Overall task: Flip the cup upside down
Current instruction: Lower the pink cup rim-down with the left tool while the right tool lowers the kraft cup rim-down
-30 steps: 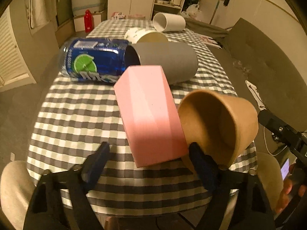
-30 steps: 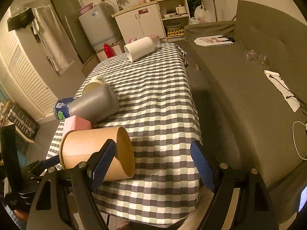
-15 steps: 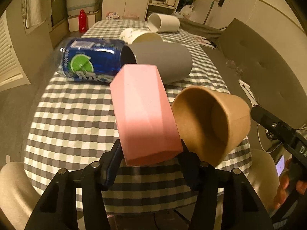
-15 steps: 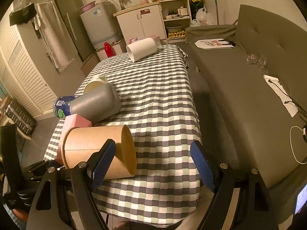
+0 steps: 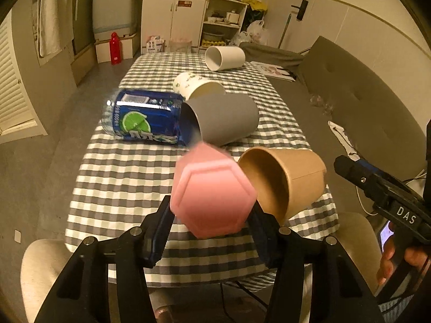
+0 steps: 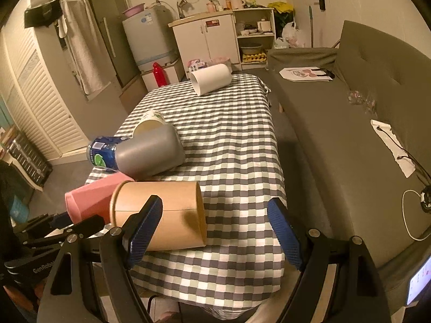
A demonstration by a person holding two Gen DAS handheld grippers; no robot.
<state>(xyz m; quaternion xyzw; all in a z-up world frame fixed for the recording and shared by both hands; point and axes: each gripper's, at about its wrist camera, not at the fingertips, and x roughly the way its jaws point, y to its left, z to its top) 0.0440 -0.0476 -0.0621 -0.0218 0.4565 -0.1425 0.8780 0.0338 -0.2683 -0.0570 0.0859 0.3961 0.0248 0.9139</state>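
My left gripper point(image 5: 211, 228) is clamped on the pink cup point(image 5: 212, 196), its six-sided base turned toward my camera and blurred, the body lifted off the checked tablecloth point(image 5: 129, 177) near the table's front edge. My right gripper point(image 6: 215, 231) stands wide with nothing between its pads.

From the pink cup, the brown paper cup point(image 5: 285, 180) lies on its side just at 3 o'clock, mouth facing me and so near I cannot tell whether they touch. Swinging the pink cup over could knock it, and I judge it would roll off the front edge. At 12 o'clock lies the grey cup point(image 5: 223, 118), with the blue can point(image 5: 142, 118) at 11 o'clock beside it; tipping the pink rim forward into either might shove them.

My pads hold slanted, smooth-looking faces, so I think the cup could slip or twist mid-turn. Setting it down too close to the edge could leave the rim overhanging.
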